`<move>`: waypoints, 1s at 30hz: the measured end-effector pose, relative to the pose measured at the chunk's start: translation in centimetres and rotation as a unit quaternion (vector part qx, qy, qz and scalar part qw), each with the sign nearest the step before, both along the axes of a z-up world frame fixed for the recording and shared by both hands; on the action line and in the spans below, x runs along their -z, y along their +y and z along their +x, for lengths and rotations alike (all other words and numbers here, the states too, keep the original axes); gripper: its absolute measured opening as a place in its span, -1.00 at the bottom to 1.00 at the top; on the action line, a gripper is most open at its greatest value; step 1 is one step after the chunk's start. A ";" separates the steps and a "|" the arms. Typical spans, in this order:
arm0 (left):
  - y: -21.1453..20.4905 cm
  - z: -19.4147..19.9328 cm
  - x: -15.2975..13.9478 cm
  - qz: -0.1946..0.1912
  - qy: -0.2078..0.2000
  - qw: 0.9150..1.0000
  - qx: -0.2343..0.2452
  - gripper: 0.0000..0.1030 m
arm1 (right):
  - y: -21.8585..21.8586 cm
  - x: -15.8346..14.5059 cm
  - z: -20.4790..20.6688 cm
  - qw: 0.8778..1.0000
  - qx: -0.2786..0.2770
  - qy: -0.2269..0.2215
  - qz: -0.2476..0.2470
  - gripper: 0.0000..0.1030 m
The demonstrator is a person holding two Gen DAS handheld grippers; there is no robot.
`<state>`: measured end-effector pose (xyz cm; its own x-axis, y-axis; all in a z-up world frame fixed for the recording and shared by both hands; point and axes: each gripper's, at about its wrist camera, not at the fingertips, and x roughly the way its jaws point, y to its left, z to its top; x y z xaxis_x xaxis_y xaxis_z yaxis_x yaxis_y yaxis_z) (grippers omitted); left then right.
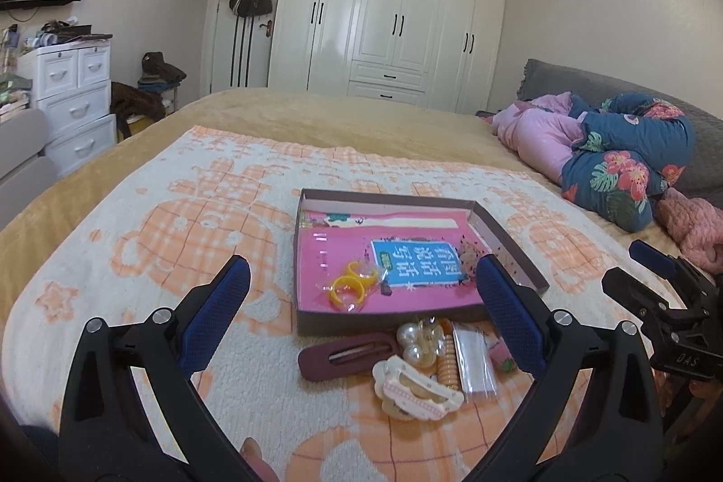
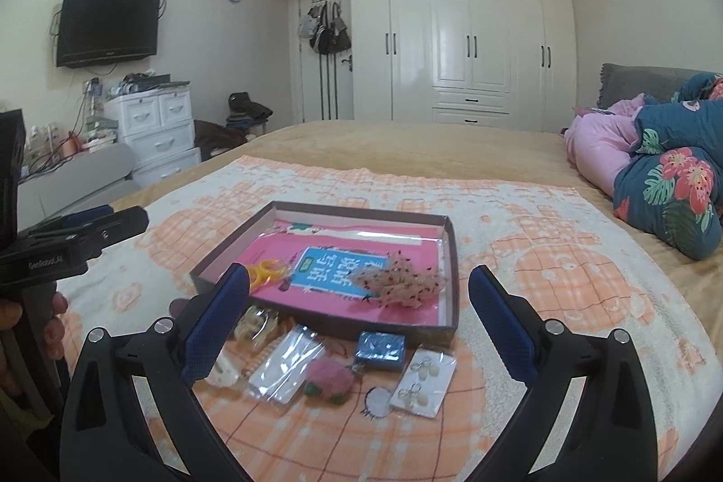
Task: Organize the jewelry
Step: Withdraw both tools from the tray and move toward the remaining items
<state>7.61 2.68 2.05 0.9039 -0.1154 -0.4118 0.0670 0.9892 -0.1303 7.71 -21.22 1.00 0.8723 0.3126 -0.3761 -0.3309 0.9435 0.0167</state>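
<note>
Sorting looks early: both the left gripper (image 1: 361,292) and right gripper (image 2: 357,297) hang wide open, empty. Two pieces sit in the box (image 2: 452,301) at 12 o'clock (most remain outside); next, probably pinching the pearl clip (image 1: 418,342).

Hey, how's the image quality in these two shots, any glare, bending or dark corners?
Left wrist view: window glare on the glossy wardrobe, dark vignette corners, bed edge bowed by the fisheye. Right wrist view: similar glare on the wardrobe doors, even soft light, and the box and its contents read sharp.
</note>
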 end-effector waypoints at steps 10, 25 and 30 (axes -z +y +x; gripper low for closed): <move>-0.1 -1.1 1.5 0.006 0.027 1.000 0.001 0.78 | 1.1 1.7 -1.3 0.999 -0.025 0.012 -0.021 0.84; -0.9 -0.6 6.1 -0.004 0.108 0.994 0.026 0.78 | 0.7 5.3 -0.3 0.997 -0.027 0.058 -0.040 0.84; -0.8 0.0 7.3 -0.012 0.128 0.991 0.034 0.78 | 0.5 6.2 0.1 0.996 -0.030 0.069 -0.044 0.84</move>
